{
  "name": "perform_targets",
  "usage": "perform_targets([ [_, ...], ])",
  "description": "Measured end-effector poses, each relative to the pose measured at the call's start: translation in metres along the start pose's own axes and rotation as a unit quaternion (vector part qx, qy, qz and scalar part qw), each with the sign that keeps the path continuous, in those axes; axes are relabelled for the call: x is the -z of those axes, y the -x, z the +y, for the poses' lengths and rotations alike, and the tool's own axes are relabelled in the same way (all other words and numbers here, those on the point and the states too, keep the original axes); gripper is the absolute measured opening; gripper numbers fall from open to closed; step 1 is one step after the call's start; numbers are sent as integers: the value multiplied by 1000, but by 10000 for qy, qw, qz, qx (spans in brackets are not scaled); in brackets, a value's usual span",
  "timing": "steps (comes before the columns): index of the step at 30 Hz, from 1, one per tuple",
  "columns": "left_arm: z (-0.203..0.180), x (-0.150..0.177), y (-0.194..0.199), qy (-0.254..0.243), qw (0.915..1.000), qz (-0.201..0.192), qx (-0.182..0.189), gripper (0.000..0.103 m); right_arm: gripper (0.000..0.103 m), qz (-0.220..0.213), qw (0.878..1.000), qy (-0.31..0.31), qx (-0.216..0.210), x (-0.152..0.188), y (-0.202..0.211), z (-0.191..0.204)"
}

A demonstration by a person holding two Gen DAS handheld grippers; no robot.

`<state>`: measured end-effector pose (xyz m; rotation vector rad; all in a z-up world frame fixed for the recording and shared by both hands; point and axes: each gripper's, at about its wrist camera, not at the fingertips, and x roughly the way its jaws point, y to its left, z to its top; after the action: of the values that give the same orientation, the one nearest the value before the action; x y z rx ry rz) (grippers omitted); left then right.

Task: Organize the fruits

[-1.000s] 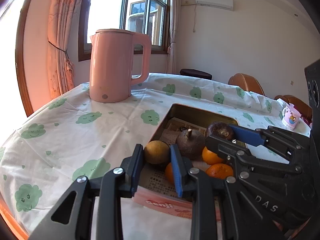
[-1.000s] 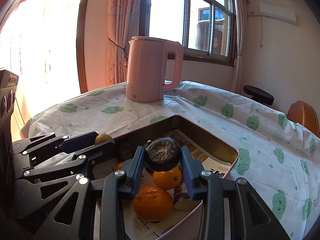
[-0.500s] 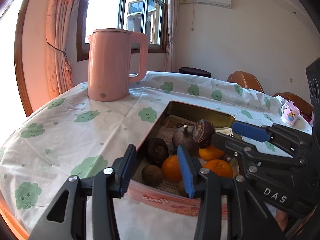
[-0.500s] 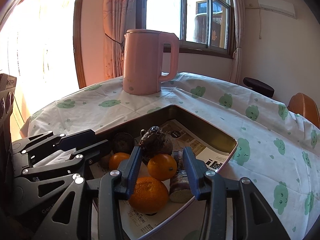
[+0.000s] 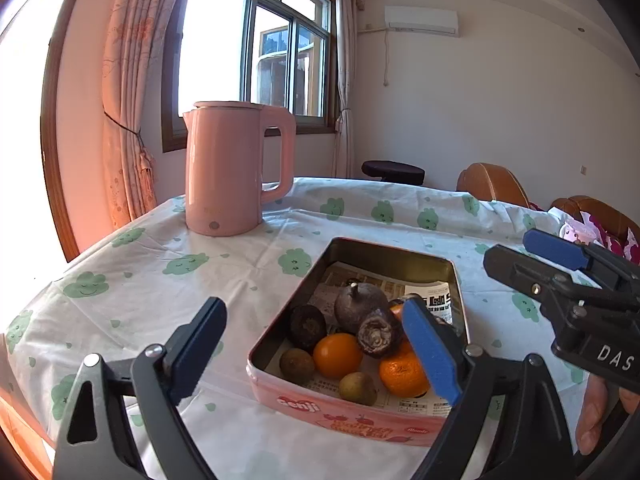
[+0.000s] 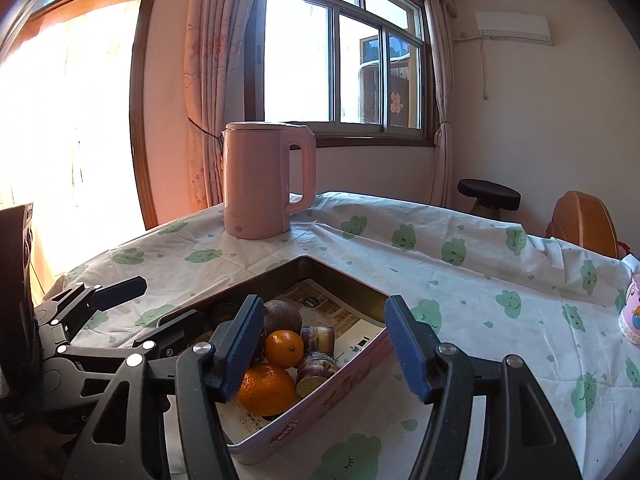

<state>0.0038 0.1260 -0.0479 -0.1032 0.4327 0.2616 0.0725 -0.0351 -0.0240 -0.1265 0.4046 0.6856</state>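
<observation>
Mixed fruits (image 5: 344,344) inside pink tin (image 5: 340,408)

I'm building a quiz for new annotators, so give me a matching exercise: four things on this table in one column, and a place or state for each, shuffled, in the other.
Things:
1. kettle
2. tin
3. left tongs
4. newspaper

Places or states:
A. lining the tin's floor
B. open, nothing between them
C. upright on the tablecloth, beyond the tin
D. holding oranges and dark fruit

Pairs: 1-C, 2-D, 3-B, 4-A
</observation>
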Motion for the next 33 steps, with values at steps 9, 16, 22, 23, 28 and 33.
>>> perform_targets([
  [9, -12, -3, 6, -105, 9999, -55, -9, 95, 73, -196, 9996, -171, 133, 1, 21, -13],
  [16, -18, -4, 10, -175, 9998, -87, -27, 96, 74, -218, 9995, -180, 165, 2, 27, -15],
  [22, -20, -4, 11, -202, 9998, -91, -29, 96, 74, -256, 9992, -233, 197, 3, 33, -22],
  [23, -21, -4, 11, -208, 9997, -95, -29, 96, 74, -265, 9992, -242, 200, 4, 34, -23],
  [28, -24, -4, 11, -238, 9997, -85, -18, 96, 75, -278, 9989, -287, 239, 4, 37, -27],
  [33, -26, -4, 11, -243, 9997, -75, -12, 96, 76, -296, 9988, -302, 256, 4, 39, -27],
])
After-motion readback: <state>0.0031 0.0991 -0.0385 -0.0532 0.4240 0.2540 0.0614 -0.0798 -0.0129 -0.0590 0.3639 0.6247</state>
